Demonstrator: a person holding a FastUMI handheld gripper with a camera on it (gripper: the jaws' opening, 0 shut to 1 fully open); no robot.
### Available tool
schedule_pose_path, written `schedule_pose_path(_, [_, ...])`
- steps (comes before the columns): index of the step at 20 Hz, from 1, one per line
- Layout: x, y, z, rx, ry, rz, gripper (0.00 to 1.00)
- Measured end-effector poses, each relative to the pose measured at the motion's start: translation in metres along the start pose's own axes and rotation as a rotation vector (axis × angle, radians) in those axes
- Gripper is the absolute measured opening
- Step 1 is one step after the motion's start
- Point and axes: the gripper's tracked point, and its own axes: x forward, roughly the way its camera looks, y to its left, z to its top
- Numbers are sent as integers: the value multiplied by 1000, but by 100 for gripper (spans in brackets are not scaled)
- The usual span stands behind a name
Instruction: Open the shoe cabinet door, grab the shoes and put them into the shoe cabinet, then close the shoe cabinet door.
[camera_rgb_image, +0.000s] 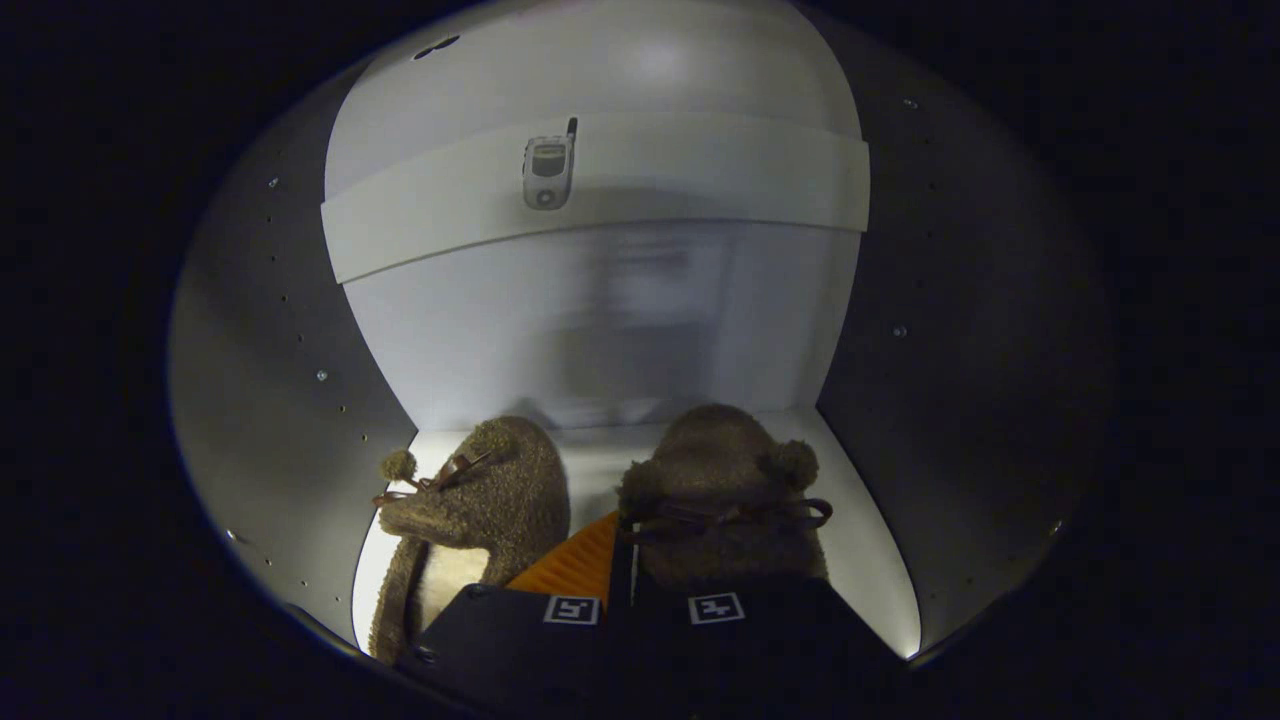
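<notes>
I am looking into the open shoe cabinet (270, 380). Two brown fuzzy slippers with bows and pom-poms rest on its white bottom shelf (870, 560). The left slipper (480, 500) sits just ahead of my left finger, its pale lining showing. The right slipper (725, 490) lies against my right finger. My gripper (617, 560) is drawn nearly together on the inner side wall of the right slipper, and one pad (575, 565) shows between the two slippers. The rear of the right slipper is hidden under the gripper body.
A white upper shelf (700, 180) crosses the cabinet above the slippers, with a small phone picture (548, 170) on its front edge. Grey side walls (960, 350) with rows of peg holes close in on both sides. The white back panel (600, 320) stands beyond the slippers.
</notes>
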Motion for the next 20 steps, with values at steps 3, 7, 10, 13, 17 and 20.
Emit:
schedule_pose_path(3, [-15,5,5,25,-8,13,50])
schedule_pose_path(7, [-44,6,7,19,-16,36,83])
schedule_pose_path(10, [-74,4,12,27,-46,54,98])
schedule_pose_path(13, [-112,1,29,15,-153,79,98])
schedule_pose_path(17, [-177,-10,49,13,-315,72,98])
schedule_pose_path(20, [-234,-15,55,-3,-415,60,99])
